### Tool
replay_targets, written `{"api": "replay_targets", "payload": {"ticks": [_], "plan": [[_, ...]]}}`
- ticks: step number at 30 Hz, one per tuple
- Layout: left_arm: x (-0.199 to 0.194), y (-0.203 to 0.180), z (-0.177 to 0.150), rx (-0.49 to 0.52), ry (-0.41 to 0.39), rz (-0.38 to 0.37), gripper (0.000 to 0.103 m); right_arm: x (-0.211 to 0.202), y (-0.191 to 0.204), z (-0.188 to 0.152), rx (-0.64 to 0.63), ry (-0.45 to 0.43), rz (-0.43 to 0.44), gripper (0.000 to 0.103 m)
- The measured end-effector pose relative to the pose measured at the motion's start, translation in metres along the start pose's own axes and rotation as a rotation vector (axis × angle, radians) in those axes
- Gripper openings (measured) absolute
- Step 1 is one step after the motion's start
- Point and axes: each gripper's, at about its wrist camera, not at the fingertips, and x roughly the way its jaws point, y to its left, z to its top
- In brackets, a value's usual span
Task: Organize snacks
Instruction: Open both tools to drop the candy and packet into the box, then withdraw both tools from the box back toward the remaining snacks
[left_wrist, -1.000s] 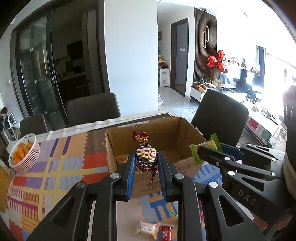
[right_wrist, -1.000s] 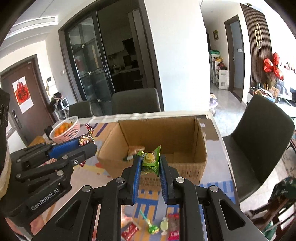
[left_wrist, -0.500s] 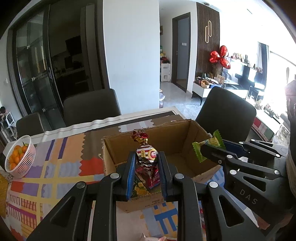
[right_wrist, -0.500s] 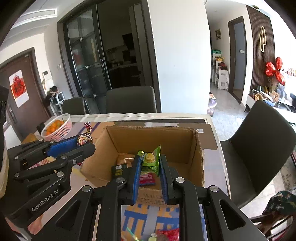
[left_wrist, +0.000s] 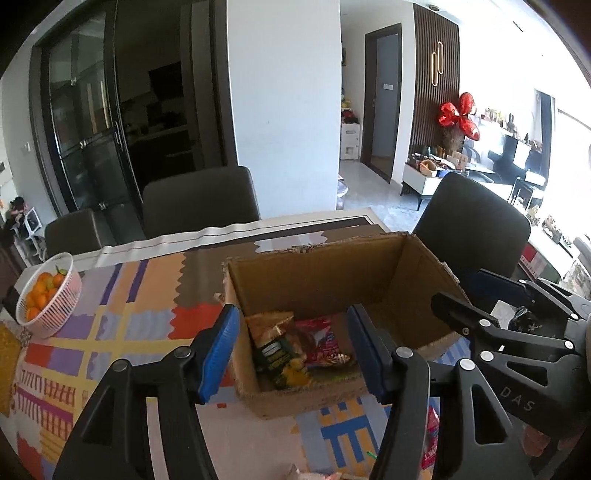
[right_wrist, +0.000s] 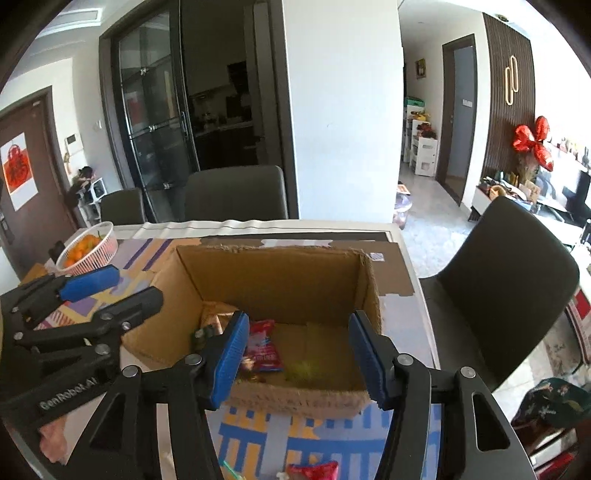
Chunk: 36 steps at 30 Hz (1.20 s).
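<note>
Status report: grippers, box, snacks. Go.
Left gripper open, right gripper open, both empty over box. Snacks in box. More snacks on table. Nothing blocking.

"DAS" in pale capitals on the black body of the right gripper (left_wrist: 517, 354), left wrist view, at 4 o'clock. "GenRobot.AI" in white along the black body of the left gripper (right_wrist: 85, 295), right wrist view, at 8 o'clock. Print on the snack packets (left_wrist: 299, 349) inside the cardboard box (left_wrist: 317, 273): too small to read.
</note>
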Motion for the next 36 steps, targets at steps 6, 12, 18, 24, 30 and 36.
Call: {"api": "replay_targets", "payload": {"ticks": [6,12,18,24,30,36], "plan": [[-0.028,0.001,-0.011,-0.003,-0.022,-0.003,0.065,-0.026,0.004,-0.013,-0.002,-0.021,-0.004,0.057],[-0.056,-0.003,-0.024,0.01,-0.039,-0.014,0.065,-0.054,0.009,-0.025,-0.012,-0.045,0.007,0.057],[-0.077,-0.008,-0.043,0.013,-0.042,-0.016,0.065,-0.077,0.015,-0.044,-0.039,-0.051,0.006,0.057],[-0.086,-0.015,-0.064,0.02,-0.019,-0.033,0.065,-0.091,0.016,-0.064,-0.064,-0.039,-0.005,0.057],[-0.088,-0.029,-0.089,0.038,0.023,-0.07,0.065,-0.1,0.012,-0.082,-0.066,-0.009,-0.011,0.057],[-0.084,-0.038,-0.116,0.045,0.077,-0.1,0.065,-0.099,0.01,-0.11,-0.068,0.045,-0.005,0.057]]}}
